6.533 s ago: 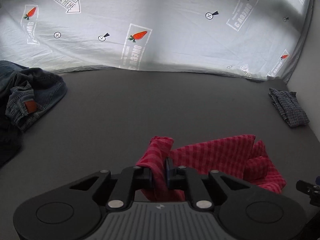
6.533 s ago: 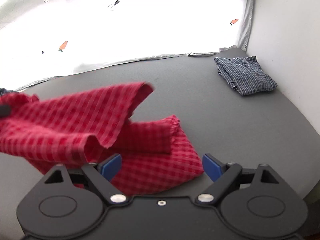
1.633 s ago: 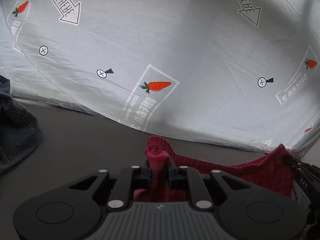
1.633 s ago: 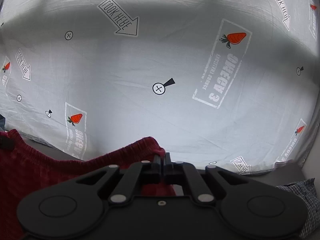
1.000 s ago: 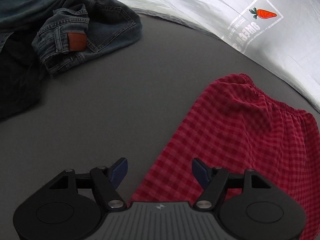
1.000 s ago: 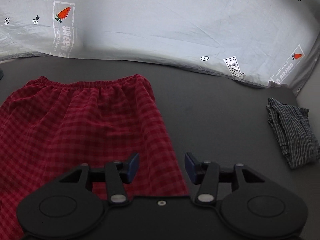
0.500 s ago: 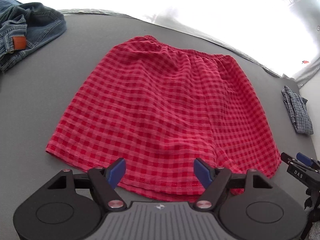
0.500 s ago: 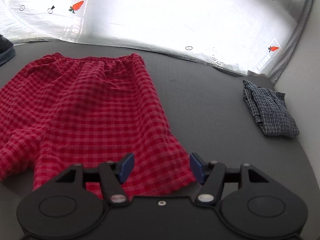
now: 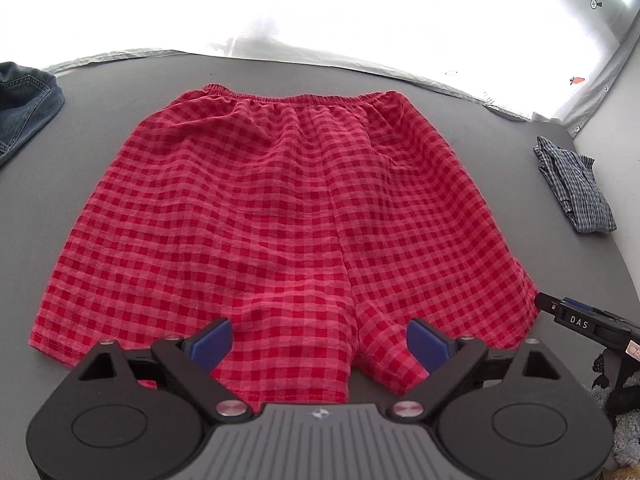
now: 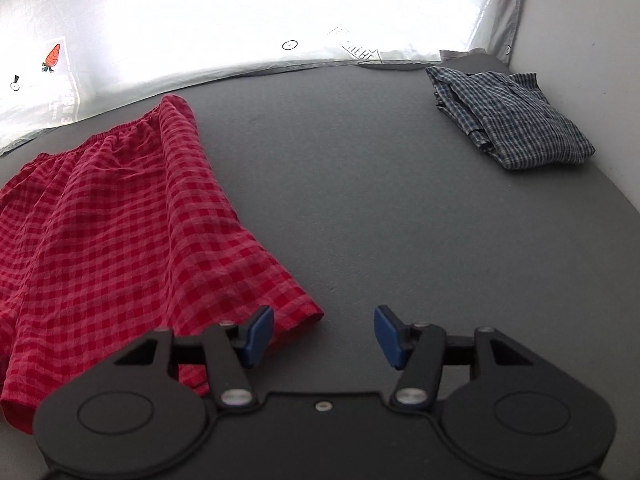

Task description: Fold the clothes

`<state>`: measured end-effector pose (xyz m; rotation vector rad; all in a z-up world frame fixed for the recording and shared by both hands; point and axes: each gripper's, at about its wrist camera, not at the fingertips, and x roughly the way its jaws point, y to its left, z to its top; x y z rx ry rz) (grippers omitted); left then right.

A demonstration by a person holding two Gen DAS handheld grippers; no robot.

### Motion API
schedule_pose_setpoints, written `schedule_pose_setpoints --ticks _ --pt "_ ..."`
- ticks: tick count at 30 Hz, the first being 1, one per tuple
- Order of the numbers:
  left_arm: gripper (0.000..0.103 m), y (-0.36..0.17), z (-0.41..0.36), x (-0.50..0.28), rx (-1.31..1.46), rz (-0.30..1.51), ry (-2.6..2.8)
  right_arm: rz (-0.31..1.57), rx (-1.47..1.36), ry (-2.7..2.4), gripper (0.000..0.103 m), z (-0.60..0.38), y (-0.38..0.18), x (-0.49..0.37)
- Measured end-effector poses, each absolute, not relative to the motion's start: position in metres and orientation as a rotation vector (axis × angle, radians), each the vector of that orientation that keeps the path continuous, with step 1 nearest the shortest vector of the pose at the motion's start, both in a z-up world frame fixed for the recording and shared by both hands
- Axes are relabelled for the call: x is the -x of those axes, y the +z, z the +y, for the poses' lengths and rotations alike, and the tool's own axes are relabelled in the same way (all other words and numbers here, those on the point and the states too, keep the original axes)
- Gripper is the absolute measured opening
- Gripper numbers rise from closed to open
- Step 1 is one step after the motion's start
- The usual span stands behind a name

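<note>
The red shorts (image 9: 280, 216) lie spread flat on the grey table (image 9: 520, 200), waistband far. The left gripper (image 9: 320, 344) hovers spread wide over their hem; the right gripper (image 10: 322, 334), also spread, hangs at their right corner. A folded plaid shirt (image 10: 508, 120) lies well right of the shorts, jeans (image 9: 20, 108) left.

Red checked shorts (image 9: 280, 216) lie spread flat on the grey table (image 10: 380, 200), elastic waistband at the far edge, leg hems nearest the cameras, cloth lightly wrinkled. A folded blue plaid garment (image 10: 508, 120) lies well apart at the far right.
</note>
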<state>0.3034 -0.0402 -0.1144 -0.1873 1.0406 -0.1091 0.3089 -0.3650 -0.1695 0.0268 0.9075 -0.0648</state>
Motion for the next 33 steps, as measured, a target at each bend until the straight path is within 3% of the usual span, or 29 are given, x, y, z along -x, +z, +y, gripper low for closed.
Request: schedule_pose_setpoints --ticks 4,6,7,8,11,19,23,33 --pt "0.094 -0.119 -0.053 -0.328 0.148 1.052 -0.104 0.948 -0.043 0.012 0.054 -0.369 -0.181 -0.329" --pt "0.094 -0.121 -0.06 -0.34 0.128 1.058 -0.102 0.931 -0.003 0.038 0.028 -0.368 -0.181 -0.333" --pt "0.094 -0.122 -0.062 -0.345 0.123 1.061 -0.1 0.915 0.022 0.05 0.006 -0.367 -0.18 -0.333" --pt "0.094 -0.123 -0.063 -0.35 0.137 1.065 -0.093 0.89 0.048 0.047 0.0 -0.366 -0.177 -0.333" --pt "0.095 -0.126 -0.068 -0.363 0.162 1.079 -0.08 0.809 0.072 -0.004 0.001 -0.375 -0.152 -0.325" --pt "0.095 -0.148 -0.071 -0.379 0.12 1.172 -0.107 0.918 0.227 -0.113 0.003 -0.379 -0.164 -0.314" --pt "0.095 -0.148 -0.062 -0.379 0.122 1.18 -0.09 0.91 0.175 -0.129 0.034 -0.38 -0.157 -0.314" --pt "0.095 -0.154 -0.011 -0.336 0.151 1.193 0.073 0.839 0.249 0.172 0.053 -0.311 -0.139 -0.306"
